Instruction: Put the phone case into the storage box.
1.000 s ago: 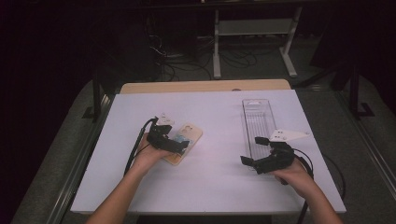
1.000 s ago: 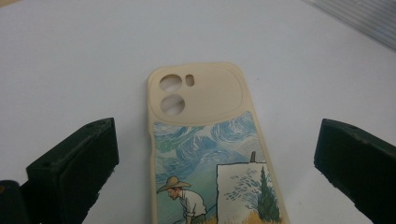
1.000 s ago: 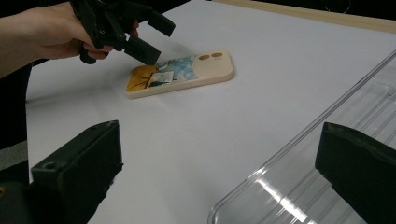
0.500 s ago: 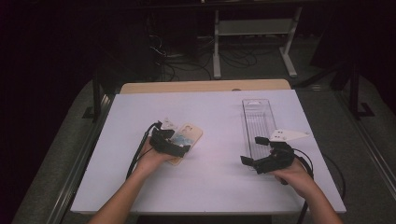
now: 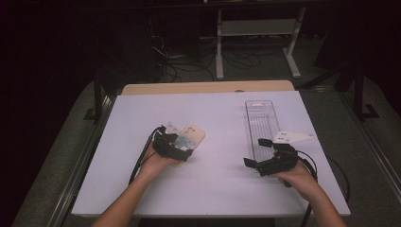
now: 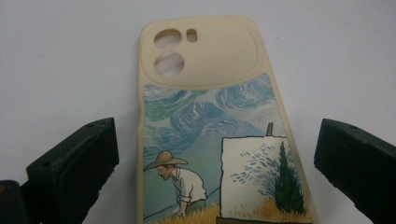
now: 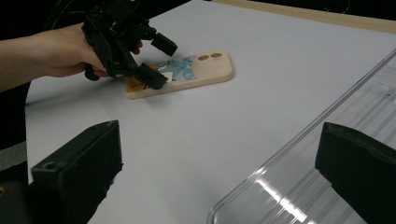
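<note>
A cream phone case (image 5: 193, 135) with a blue painted scene lies flat on the white table, left of centre. My left gripper (image 5: 179, 145) is open over its near end. In the left gripper view the case (image 6: 210, 116) lies between the two spread jaws of that gripper (image 6: 217, 140), camera cut-outs at the far end, and neither jaw touches it. My right gripper (image 5: 255, 152) is open at the right, beside the near end of a clear plastic tray (image 5: 261, 120), with nothing between its jaws. The right gripper view shows the case (image 7: 201, 70) and the left gripper (image 7: 159, 60) beyond the right gripper (image 7: 217, 140).
The long clear tray (image 7: 327, 140) runs away from me along the table's right side. A wooden strip (image 5: 208, 87) borders the far edge of the white table (image 5: 222, 189). Beyond it are dark floor, cables and a metal stand (image 5: 255, 28).
The left gripper has drawn back slightly toward the near end of the phone case, uncovering more of its far end. The right gripper has stayed put.
</note>
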